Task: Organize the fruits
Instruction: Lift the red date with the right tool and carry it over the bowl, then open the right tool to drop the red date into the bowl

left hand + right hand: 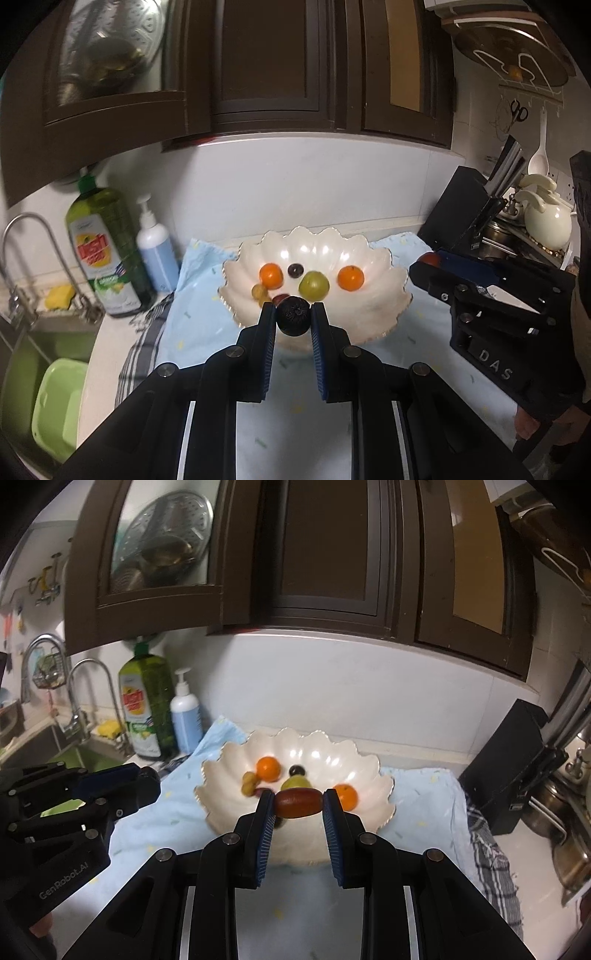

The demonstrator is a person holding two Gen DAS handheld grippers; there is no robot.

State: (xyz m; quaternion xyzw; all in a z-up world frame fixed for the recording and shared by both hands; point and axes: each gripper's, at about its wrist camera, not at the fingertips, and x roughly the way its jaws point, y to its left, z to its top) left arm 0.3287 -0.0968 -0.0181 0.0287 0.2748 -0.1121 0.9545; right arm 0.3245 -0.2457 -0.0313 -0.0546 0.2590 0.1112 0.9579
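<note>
A white scalloped bowl [384,295] [221,775] stands on a light blue cloth [199,325] [166,812]. In it lie two oranges [271,276] [350,278], a green fruit [314,284], a dark grape [295,270] and small yellowish grapes [259,291]. My left gripper [294,318] is shut on a dark round fruit [293,320] just above the bowl's near rim. My right gripper [298,802] is shut on a reddish-brown oblong fruit [298,803] over the bowl's near side. Each gripper also shows at the edge of the other's view.
A green dish-soap bottle [107,254] and a white pump bottle [157,251] stand left of the bowl, beside a tap [33,243] and sink with a green tub [59,398]. A black knife block [465,210], a cream teapot [546,218] and dark wall cupboards [258,66] are nearby.
</note>
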